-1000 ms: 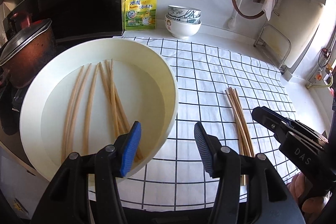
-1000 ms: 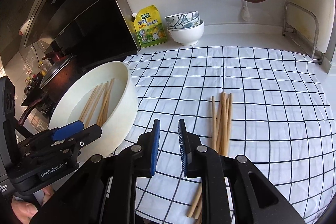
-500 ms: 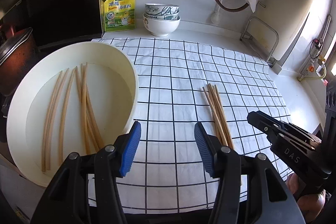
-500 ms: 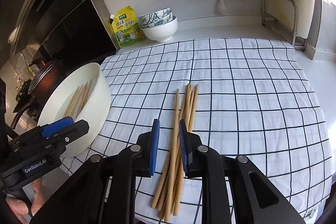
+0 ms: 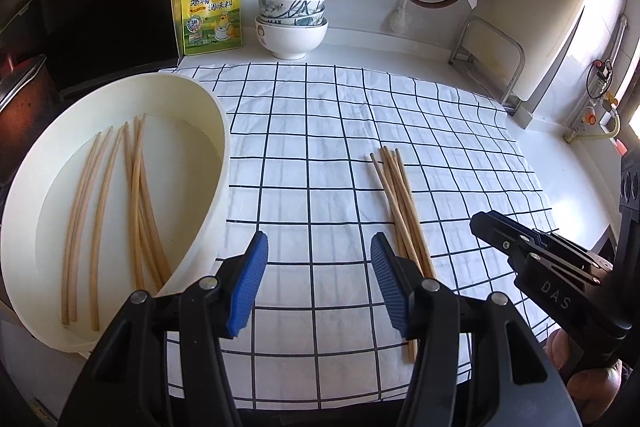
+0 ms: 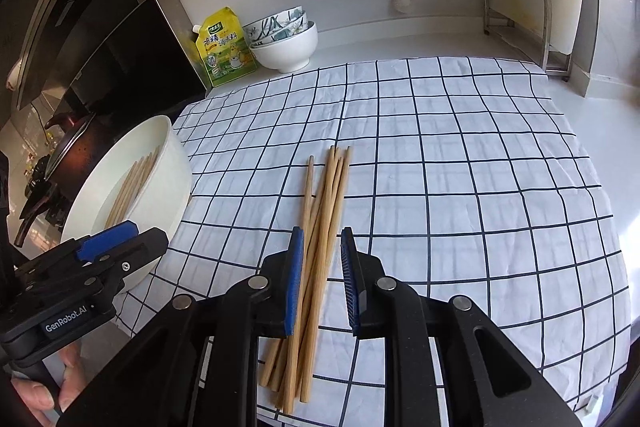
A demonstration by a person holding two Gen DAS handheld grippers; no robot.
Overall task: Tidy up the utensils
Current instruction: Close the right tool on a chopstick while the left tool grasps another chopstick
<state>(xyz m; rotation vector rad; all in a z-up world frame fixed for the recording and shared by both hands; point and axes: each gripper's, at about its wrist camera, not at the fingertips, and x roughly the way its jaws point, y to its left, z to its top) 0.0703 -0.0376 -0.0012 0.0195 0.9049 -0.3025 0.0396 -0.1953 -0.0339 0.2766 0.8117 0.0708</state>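
Note:
A bundle of wooden chopsticks lies on the checked cloth. More chopsticks lie in the cream basin at the left. My left gripper is open and empty, above the cloth between basin and bundle. My right gripper hovers over the bundle's near half. Its jaws stand a narrow gap apart with the sticks showing between them, and the pads are not pressing on the sticks.
Stacked bowls and a yellow seasoning pouch stand at the back wall. A dark pot sits left of the basin. A metal rack is at the back right. A hand holds the left gripper.
Both grippers moved right, away from the basin and toward the bundle on the cloth. The right gripper now sits over the sticks. Neither jaw gap changed.

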